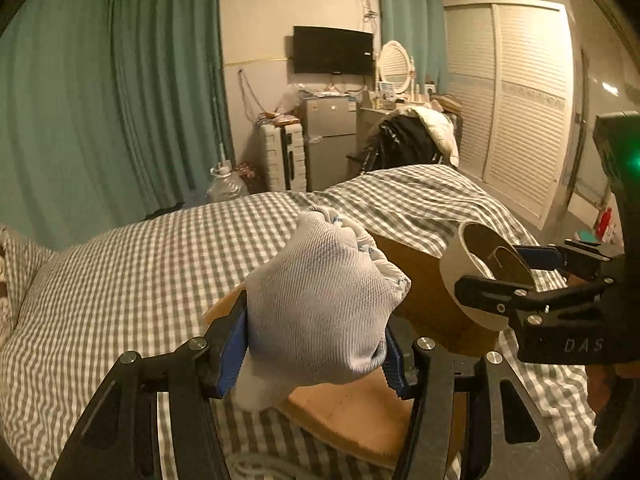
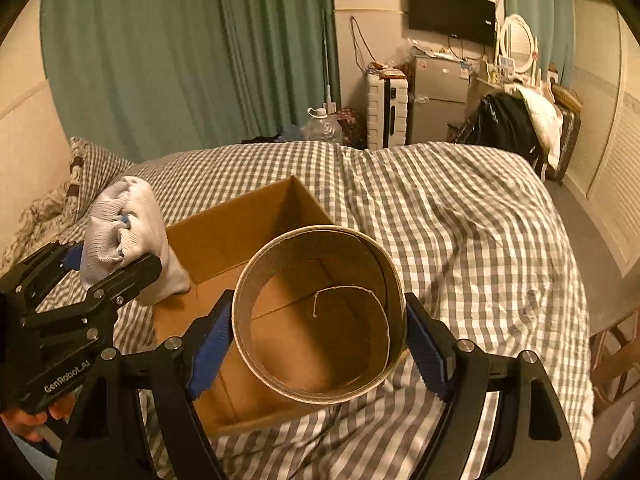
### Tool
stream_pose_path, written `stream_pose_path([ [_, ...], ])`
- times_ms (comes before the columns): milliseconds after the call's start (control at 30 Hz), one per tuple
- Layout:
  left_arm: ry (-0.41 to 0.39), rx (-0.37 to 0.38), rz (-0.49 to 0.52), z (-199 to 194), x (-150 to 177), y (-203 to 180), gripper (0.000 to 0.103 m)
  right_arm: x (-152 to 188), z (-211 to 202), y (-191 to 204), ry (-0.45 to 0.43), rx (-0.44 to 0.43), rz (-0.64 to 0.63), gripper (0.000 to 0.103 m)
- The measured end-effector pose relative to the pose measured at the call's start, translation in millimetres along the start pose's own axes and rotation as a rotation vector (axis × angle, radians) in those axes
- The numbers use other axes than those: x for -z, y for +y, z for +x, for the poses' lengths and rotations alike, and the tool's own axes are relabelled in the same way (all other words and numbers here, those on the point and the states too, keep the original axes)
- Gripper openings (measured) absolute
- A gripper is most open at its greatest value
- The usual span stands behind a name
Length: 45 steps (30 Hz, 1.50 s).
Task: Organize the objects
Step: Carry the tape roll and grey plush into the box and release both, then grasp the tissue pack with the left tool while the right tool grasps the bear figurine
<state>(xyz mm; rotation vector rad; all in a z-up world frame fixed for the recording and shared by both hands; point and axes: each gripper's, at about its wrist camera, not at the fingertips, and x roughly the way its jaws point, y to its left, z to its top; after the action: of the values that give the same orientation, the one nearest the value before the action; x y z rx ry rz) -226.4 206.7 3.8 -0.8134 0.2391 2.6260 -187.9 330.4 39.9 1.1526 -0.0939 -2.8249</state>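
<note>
My left gripper (image 1: pixel 314 354) is shut on a bundled white knit glove (image 1: pixel 320 300) and holds it above the near left edge of an open cardboard box (image 1: pixel 360 420). The glove (image 2: pixel 124 228) and left gripper (image 2: pixel 106 252) also show at the left of the right wrist view. My right gripper (image 2: pixel 320 348) is shut on a wide tape roll (image 2: pixel 320 312) with a brown cardboard core and holds it over the box (image 2: pixel 248 216). The roll (image 1: pixel 476 272) and right gripper (image 1: pixel 504 272) show at the right of the left wrist view. The box looks empty where its floor shows.
The box sits on a bed with a grey-and-white checked cover (image 2: pixel 460 220). A pillow (image 2: pixel 92 164) lies at the head. Beyond the bed stand a water jug (image 2: pixel 324 128), a white suitcase (image 2: pixel 386 112), a small fridge (image 2: pixel 438 96) and a wardrobe (image 1: pixel 520 100).
</note>
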Motion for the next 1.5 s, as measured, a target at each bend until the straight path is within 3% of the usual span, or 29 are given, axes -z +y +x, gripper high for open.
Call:
stream_pose_path([
  [100, -0.009, 0.025, 0.007, 4, -3, -4, 0.065, -2, 9, -12, -0.025, -0.029, 0.044, 0.082],
  [200, -0.022, 0.035, 0.007, 2, -6, -5, 0.085, -7, 4, -21, -0.062, -0.028, 0.087, 0.095],
  [267, -0.043, 0.025, 0.007, -5, -7, -5, 0.095, -8, -5, -21, -0.095, -0.006, 0.080, 0.095],
  [433, -0.052, 0.002, 0.002, -37, -11, 2, 0.096, -7, -41, -9, -0.130, 0.001, 0.068, 0.095],
  [600, -0.086, -0.043, -0.017, -96, -10, 24, 0.103, 0, -80, 17, -0.134, 0.016, 0.018, 0.095],
  [800, -0.095, -0.124, -0.032, -167, 6, 62, 0.103, 12, -138, 68, -0.164, -0.001, -0.047, 0.095],
  [933, -0.088, -0.184, -0.041, -206, 34, 89, 0.103, 23, -163, 101, -0.177, -0.010, -0.083, 0.095],
  [1100, -0.022, -0.269, -0.061, -216, 79, 117, 0.103, 43, -170, 144, -0.162, -0.030, -0.125, 0.095],
  [1300, 0.106, -0.338, -0.121, -184, 151, 140, 0.103, 86, -134, 185, -0.097, -0.050, -0.151, 0.095],
  [1500, 0.233, -0.337, -0.137, -144, 207, 141, 0.103, 124, -71, 209, 0.010, -0.041, -0.174, 0.095],
])
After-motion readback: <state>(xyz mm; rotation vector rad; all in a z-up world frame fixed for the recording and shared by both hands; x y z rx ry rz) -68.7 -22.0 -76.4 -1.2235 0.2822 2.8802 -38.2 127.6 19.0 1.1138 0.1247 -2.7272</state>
